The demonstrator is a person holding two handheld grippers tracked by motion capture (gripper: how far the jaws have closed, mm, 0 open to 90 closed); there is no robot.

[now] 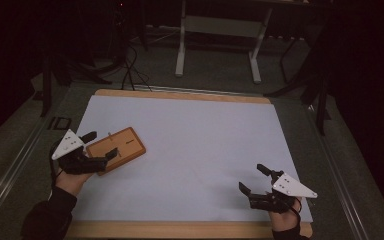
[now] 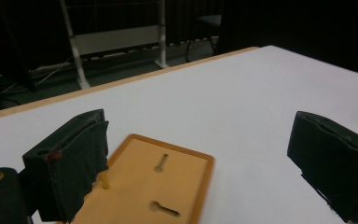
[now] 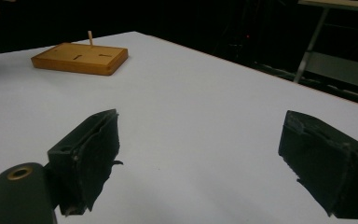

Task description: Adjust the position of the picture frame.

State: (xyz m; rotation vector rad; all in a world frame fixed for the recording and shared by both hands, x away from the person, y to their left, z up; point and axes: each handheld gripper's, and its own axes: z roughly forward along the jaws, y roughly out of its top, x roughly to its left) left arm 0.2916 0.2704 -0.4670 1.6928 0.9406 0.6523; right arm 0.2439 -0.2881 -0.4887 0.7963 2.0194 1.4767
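The left gripper (image 1: 99, 145), jaws wide, straddles the wooden block (image 1: 116, 148) at nine o'clock, apparently readying a grasp; the right gripper (image 1: 255, 179) idles wide at five o'clock.

A matt white sheet (image 1: 190, 150), smooth like paper, is laid over a table (image 1: 180, 95) edged in pale wood. The block (image 1: 116, 148) is seen as smooth orange-brown wood with a thin wooden peg (image 3: 90, 38). Rough, matt black pads (image 3: 91, 158) are worn at the edges.

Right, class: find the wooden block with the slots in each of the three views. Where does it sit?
High view: left of centre, wooden block by the left gripper.
Left gripper view: bottom centre, between the jaws.
Right gripper view: upper left.
Shared landmark: its upright peg.
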